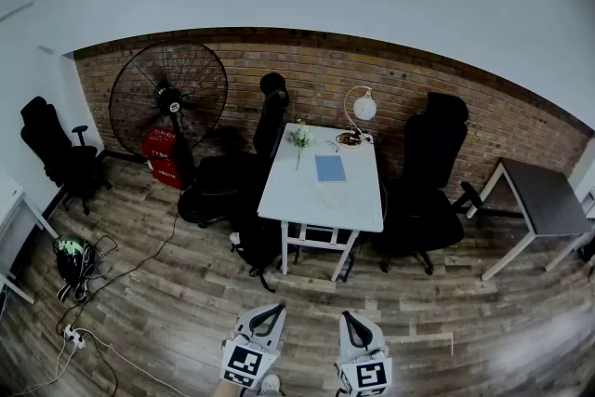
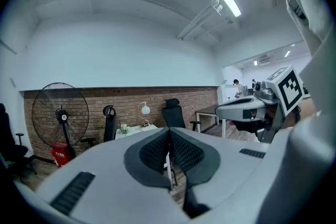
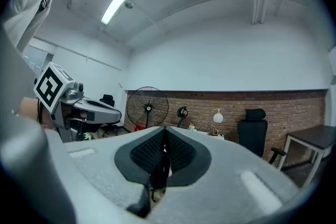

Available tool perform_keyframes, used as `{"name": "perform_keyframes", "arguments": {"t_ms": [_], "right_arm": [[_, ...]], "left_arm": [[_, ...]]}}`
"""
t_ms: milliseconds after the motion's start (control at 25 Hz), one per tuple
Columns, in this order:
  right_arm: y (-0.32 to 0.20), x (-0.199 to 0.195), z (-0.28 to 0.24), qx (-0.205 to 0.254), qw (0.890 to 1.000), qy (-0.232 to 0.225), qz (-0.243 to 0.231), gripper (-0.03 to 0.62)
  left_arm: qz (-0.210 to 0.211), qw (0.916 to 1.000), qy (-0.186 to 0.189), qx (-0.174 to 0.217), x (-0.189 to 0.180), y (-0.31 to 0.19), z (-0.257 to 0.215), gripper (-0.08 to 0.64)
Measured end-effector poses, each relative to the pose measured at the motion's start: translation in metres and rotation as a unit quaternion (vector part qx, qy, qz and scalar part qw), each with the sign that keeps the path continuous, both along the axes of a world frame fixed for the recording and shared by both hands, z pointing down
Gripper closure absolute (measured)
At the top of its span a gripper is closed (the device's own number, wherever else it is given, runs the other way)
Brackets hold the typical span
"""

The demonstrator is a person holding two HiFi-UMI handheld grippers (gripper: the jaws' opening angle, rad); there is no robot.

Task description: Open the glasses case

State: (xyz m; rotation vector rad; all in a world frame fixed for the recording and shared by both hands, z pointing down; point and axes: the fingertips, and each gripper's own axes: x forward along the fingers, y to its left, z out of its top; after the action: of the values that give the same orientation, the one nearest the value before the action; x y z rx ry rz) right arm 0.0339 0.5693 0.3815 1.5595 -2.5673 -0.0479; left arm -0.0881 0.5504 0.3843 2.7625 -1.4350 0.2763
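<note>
left gripper (image 1: 269, 313) — jaws together | right gripper (image 1: 350, 320) — jaws together | glasses case (image 1: 332, 196) well ahead, on table (image 1: 279, 191)

The glasses case (image 1: 330, 168), a flat blue rectangle seen from afar, lies mid-way along the white table (image 1: 288, 189); too small to tell whether it is shut

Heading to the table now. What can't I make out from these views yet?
Head view: the pale object on the white table is too small to identify as the case.
Left gripper view: its shut fingers hide most of the tabletop.
Right gripper view: its shut fingers hide most of the table too.
</note>
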Motion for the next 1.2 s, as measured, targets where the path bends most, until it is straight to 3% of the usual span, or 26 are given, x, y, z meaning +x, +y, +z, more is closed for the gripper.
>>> {"name": "perform_keyframes", "arguments": {"t_ms": [760,1200], "right_arm": [[-0.074,-0.061,0.007,0.0,0.998,0.021,0.064,0.584],[-0.105,-0.071,0.011,-0.011,0.997,0.037,0.064,0.584]], "left_arm": [[0.029,0.9994,0.02,-0.003,-0.073,-0.084,0.015,0.557],[0.032,0.9988,0.037,-0.007,-0.078,-0.116,0.014,0.557]]}}
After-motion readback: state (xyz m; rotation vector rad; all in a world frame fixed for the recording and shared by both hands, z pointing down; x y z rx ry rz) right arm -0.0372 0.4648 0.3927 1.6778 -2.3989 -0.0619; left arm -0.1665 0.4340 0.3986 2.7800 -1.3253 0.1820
